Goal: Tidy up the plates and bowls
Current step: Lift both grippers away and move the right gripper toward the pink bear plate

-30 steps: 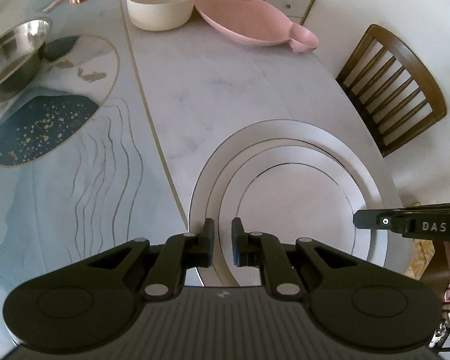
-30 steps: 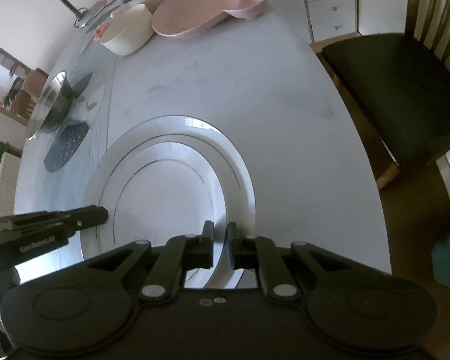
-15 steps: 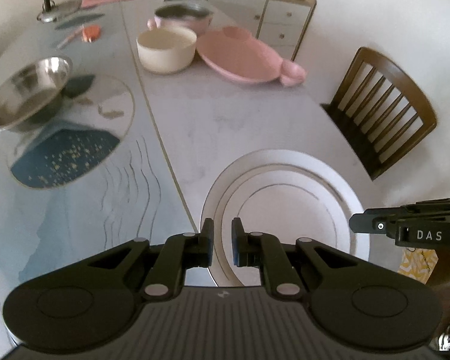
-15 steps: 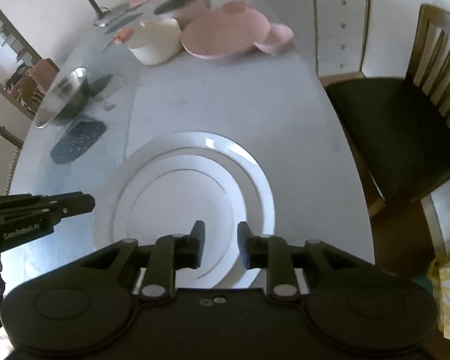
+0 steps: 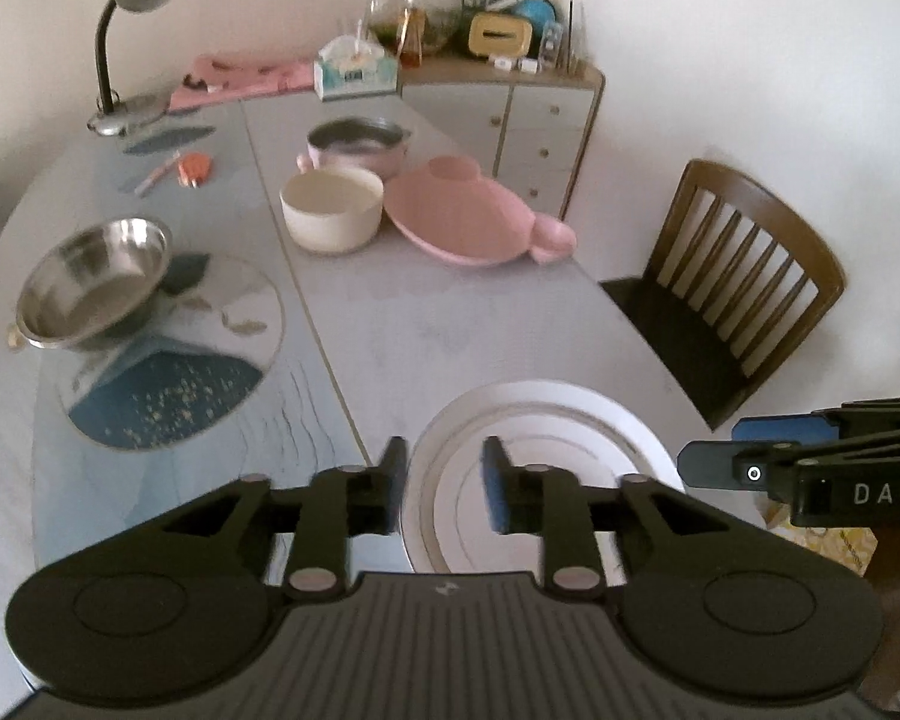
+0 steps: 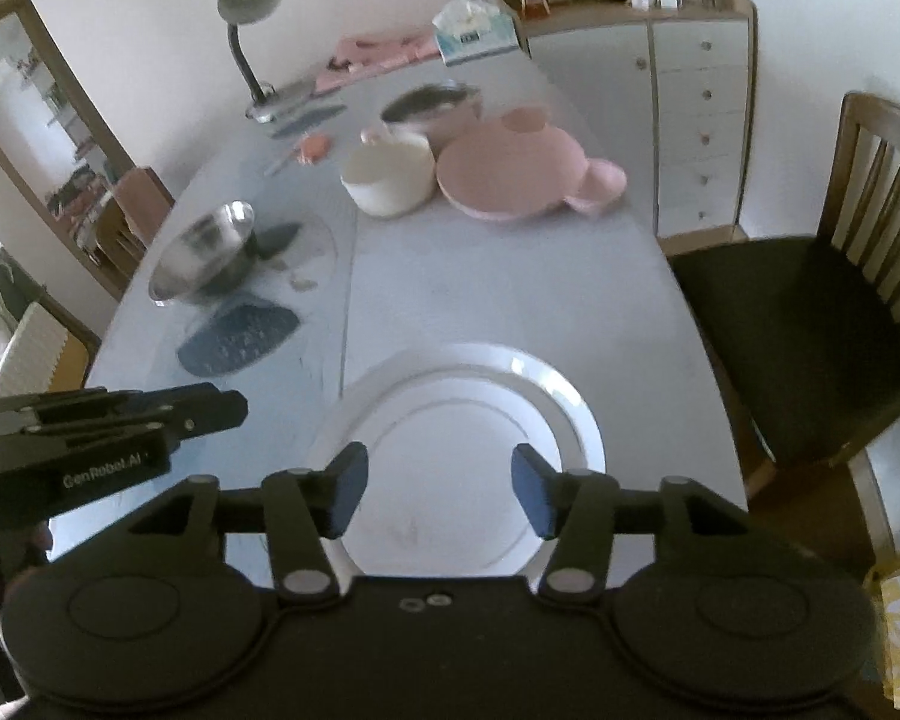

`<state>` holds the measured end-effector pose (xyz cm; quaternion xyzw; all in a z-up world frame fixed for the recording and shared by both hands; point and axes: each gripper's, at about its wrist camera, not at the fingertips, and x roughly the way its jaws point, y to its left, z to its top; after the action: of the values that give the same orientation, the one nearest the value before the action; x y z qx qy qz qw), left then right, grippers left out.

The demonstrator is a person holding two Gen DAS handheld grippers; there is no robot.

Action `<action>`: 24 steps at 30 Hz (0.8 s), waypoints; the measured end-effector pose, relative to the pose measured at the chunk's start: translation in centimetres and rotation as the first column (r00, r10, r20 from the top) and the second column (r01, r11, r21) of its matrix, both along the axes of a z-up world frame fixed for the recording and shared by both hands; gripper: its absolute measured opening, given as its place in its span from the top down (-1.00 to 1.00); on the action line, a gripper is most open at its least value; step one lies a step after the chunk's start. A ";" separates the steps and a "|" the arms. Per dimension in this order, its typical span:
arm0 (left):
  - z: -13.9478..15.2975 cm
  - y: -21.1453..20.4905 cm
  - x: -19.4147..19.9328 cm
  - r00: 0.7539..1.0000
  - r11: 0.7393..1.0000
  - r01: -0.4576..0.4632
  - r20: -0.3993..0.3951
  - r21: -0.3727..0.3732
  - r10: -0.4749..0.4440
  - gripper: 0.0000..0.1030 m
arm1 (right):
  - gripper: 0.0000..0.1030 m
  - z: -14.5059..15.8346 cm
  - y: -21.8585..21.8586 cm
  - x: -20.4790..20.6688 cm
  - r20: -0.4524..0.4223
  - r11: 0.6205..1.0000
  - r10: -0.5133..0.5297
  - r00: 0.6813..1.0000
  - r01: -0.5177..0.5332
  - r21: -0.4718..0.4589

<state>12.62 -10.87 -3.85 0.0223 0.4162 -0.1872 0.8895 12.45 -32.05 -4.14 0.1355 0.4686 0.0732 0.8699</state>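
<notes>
A stack of white plates lies at the near edge of the table. My left gripper is open and empty above its left rim. My right gripper is open and empty above its near rim; it also shows in the left wrist view. Farther back sit a cream bowl, a pink plate, a pink pot and a steel bowl.
A wooden chair stands right of the table. A desk lamp, a tissue box and a pink cloth sit at the far end. A drawer cabinet stands behind.
Both grippers have opened and pulled up and back from the plate stack, which stays on the table. The views now take in the whole table and the far wall.
</notes>
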 end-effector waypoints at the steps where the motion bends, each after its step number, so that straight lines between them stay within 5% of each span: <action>1: 0.3 0.1 0.1 1.000 1.000 -0.005 0.010 -0.001 0.005 0.20 | -0.17 0.3 0.0 0.0 0.010 1.000 -0.001 1.000 0.002 -0.004; 3: 0.9 0.1 0.4 0.999 1.000 -0.023 0.031 -0.004 0.023 -0.20 | -0.30 0.9 0.1 0.2 0.024 1.000 -0.005 1.000 0.006 -0.008; 9: 1.7 -0.1 2.8 0.997 0.999 -0.047 0.054 0.001 0.047 -0.44 | -0.59 1.5 0.2 2.4 0.046 0.998 -0.001 0.999 0.004 -0.064; 16: 1.1 -1.0 7.2 0.996 0.997 -0.078 0.050 -0.007 0.079 -0.48 | -0.81 0.2 -1.1 6.7 0.029 0.993 -0.042 0.999 0.044 -0.106; 24: -0.4 -2.0 12.9 0.992 0.992 -0.126 0.032 0.008 0.125 -0.48 | -0.84 -1.8 -3.0 12.9 0.000 0.990 -0.079 0.997 0.079 -0.120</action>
<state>25.48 -12.83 -4.25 0.0034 0.4038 -0.1285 0.9058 25.37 -35.01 -5.94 0.1015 0.4684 0.0100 0.8776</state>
